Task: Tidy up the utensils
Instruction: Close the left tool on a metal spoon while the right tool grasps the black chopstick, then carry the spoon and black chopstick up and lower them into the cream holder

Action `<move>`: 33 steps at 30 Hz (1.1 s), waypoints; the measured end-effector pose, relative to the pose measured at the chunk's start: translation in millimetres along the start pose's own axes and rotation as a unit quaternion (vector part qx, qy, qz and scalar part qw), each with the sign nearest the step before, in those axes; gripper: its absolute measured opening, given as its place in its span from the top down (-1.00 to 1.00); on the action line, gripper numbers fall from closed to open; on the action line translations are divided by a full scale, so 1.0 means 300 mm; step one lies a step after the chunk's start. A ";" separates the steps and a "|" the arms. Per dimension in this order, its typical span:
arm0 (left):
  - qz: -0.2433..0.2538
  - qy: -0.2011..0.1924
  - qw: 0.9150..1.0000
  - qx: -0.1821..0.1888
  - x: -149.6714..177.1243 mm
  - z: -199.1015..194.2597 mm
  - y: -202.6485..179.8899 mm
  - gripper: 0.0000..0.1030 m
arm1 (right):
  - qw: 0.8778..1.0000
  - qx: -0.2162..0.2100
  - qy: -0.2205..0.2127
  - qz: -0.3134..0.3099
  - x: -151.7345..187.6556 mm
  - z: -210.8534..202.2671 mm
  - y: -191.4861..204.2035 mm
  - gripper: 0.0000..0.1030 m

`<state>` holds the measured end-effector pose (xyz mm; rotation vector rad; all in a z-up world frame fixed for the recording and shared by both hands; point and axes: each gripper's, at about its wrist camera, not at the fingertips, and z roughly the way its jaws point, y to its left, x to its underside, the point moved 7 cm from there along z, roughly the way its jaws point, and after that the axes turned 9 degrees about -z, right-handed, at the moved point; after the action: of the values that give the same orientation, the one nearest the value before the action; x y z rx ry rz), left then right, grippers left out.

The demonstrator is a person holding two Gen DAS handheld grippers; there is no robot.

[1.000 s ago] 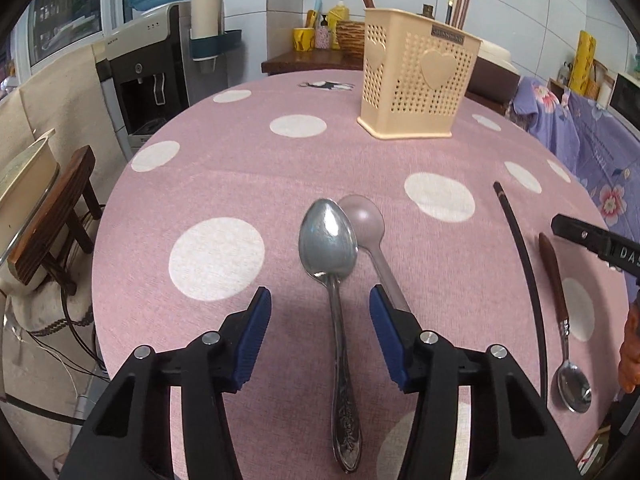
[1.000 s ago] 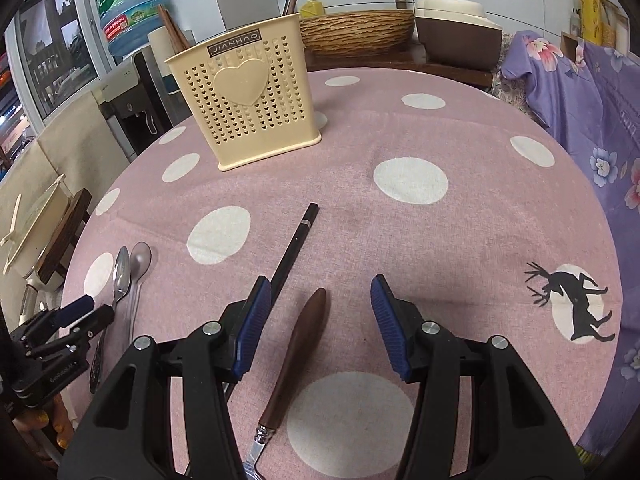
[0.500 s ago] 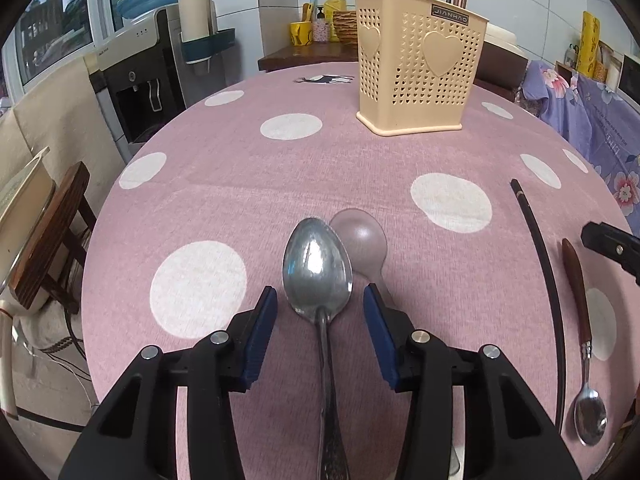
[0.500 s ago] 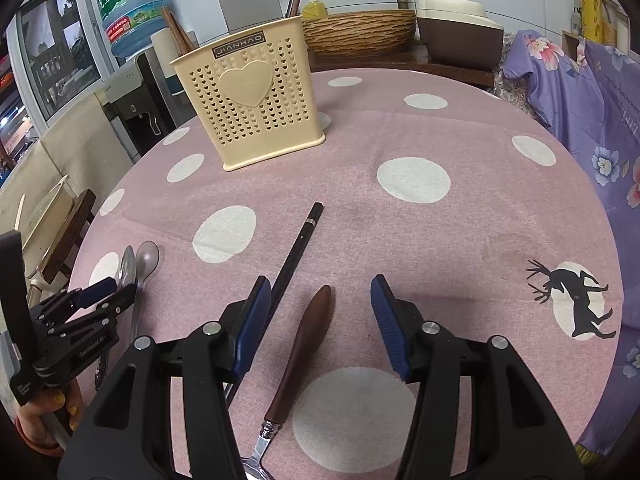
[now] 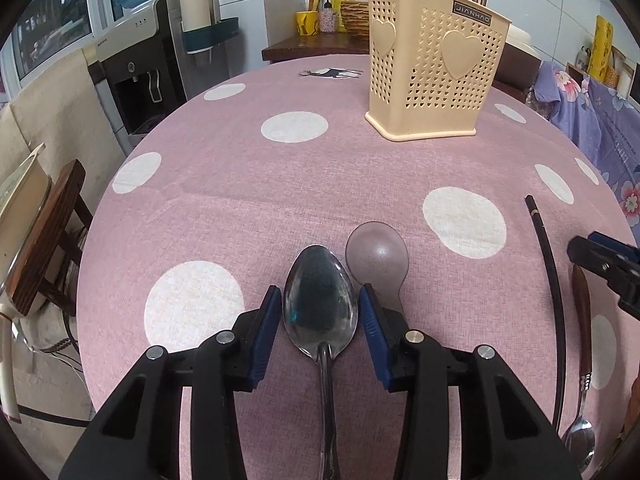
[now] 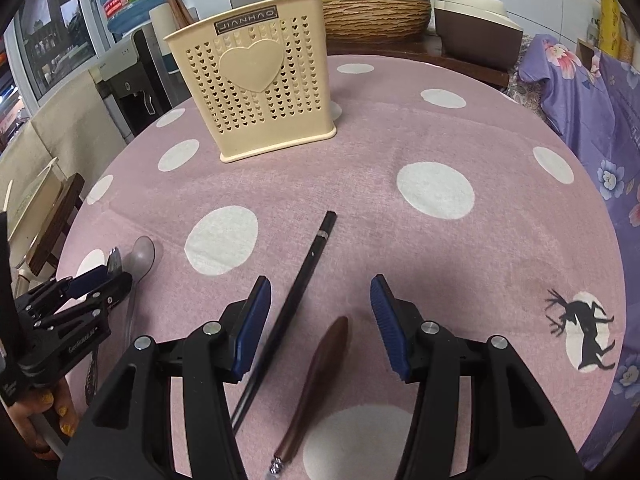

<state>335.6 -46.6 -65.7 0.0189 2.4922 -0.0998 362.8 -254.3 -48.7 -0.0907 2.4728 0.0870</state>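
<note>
**Four utensils flat on the dotted cloth, holder upright behind**

Four utensils lie on the pink polka-dot tablecloth: a steel spoon, a translucent grey spoon, a black chopstick and a wooden-handled spoon. One cream perforated utensil holder stands upright in the upper right of the left wrist view, with nothing between it and the spoons.

The left gripper straddles the steel spoon's bowl at lower centre. Its jaws are closing with the bowl between them, and thin gaps show on both sides, so the pads do not yet press. This spoon's long axis runs straight up the frame, bowl toward the holder, handle toward the bottom edge. The grey spoon lies just beside it on the right, its bowl a little farther up; its handle passes behind the right finger.

In the right wrist view, the right gripper hangs with its jaws apart over the chopstick and the wooden handle, gripping neither. Both lean up and to the right; the spoon's metal end sits at the bottom edge. A hand shows in the lower left corner.
</note>
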 end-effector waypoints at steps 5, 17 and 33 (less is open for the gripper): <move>-0.010 0.010 1.000 0.003 -0.012 0.007 0.002 0.21 | 0.999 0.009 0.033 -0.004 -0.046 0.078 0.019 0.28; -0.029 0.012 0.999 0.007 -0.034 0.018 0.012 0.27 | 0.999 0.023 0.046 0.015 -0.071 0.149 0.018 0.76; -0.049 -0.035 0.997 0.043 -0.112 -0.061 0.009 0.28 | 0.993 -0.087 0.006 0.084 -0.144 0.070 0.039 0.84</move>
<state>351.5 -42.1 -31.2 -0.0687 2.4171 -0.2444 408.7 -238.8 -38.0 0.0428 2.4769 0.3752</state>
